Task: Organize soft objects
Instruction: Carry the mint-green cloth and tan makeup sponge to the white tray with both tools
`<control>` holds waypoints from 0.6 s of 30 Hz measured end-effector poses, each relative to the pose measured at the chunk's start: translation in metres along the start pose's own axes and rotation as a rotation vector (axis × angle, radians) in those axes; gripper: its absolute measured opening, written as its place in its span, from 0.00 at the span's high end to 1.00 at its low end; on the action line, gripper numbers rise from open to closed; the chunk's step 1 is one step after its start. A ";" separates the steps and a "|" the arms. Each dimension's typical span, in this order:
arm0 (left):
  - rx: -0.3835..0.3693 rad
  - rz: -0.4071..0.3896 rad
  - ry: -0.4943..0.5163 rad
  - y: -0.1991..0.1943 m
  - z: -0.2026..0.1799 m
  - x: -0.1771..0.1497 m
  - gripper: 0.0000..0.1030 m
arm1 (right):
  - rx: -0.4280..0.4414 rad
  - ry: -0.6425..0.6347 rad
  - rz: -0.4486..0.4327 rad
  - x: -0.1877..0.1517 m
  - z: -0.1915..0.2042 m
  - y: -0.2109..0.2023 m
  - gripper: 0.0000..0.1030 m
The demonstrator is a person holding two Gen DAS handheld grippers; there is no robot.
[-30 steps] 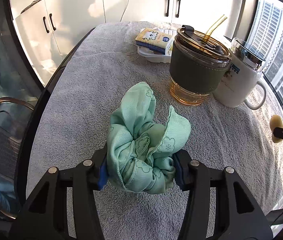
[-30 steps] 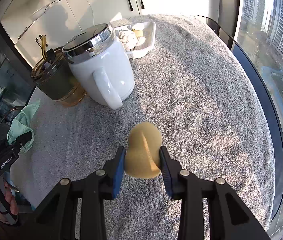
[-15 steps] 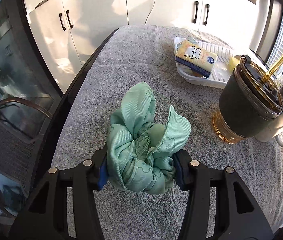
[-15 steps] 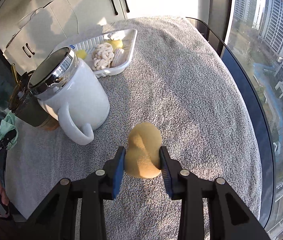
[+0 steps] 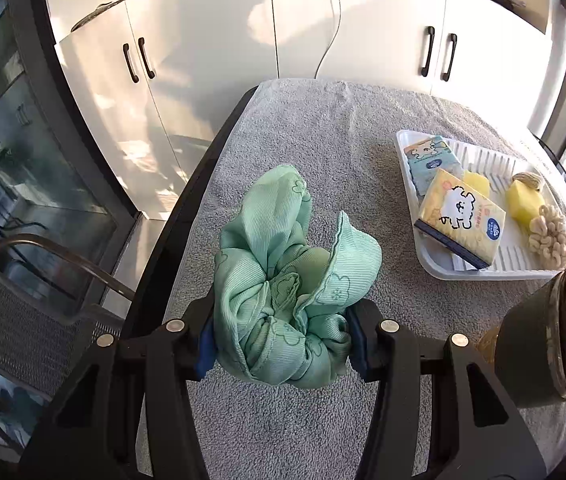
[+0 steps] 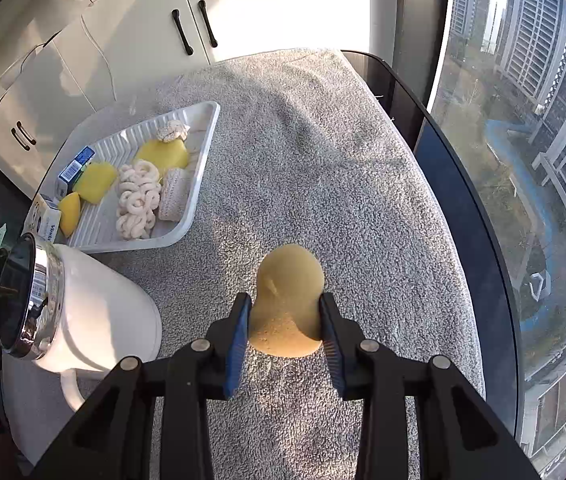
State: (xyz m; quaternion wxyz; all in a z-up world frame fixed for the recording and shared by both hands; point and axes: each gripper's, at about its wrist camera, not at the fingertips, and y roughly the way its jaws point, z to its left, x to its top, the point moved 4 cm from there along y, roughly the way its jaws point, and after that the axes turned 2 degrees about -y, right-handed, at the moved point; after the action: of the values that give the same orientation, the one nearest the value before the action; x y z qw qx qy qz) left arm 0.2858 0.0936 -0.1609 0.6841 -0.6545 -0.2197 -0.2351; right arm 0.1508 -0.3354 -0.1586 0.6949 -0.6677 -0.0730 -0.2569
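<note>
You're in a high-rise home or flat.
You have white cabinets (image 5: pixel 211 56) with black handles behind the towel-covered table (image 6: pixel 323 184), a mesh chair (image 5: pixel 23 320), and apartment towers (image 6: pixel 539 40) outside the window.

Clamping a crumpled green cloth (image 5: pixel 283 292) between the left gripper (image 5: pixel 281 338) pads, over the grey towel (image 5: pixel 347 140). Sitting at two o'clock: white tray (image 5: pixel 431 264) bearing tissue packs (image 5: pixel 461 218), yellow sponges (image 5: pixel 523 200). Showing at four o'clock: dark tumbler (image 5: pixel 535 352).
</note>
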 end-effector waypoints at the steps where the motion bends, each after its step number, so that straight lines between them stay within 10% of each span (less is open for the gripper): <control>1: 0.007 -0.005 0.005 0.003 -0.001 0.005 0.53 | -0.002 0.003 -0.001 0.005 -0.002 0.002 0.64; 18: -0.128 -0.029 0.117 0.028 -0.074 0.087 0.53 | 0.025 -0.053 -0.050 0.106 0.034 0.032 0.64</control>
State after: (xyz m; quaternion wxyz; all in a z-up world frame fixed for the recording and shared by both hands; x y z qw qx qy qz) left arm 0.3714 0.0172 -0.1333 0.6491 -0.6787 -0.1733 -0.2966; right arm 0.2640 -0.3311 -0.1365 0.6943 -0.6637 -0.1110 -0.2554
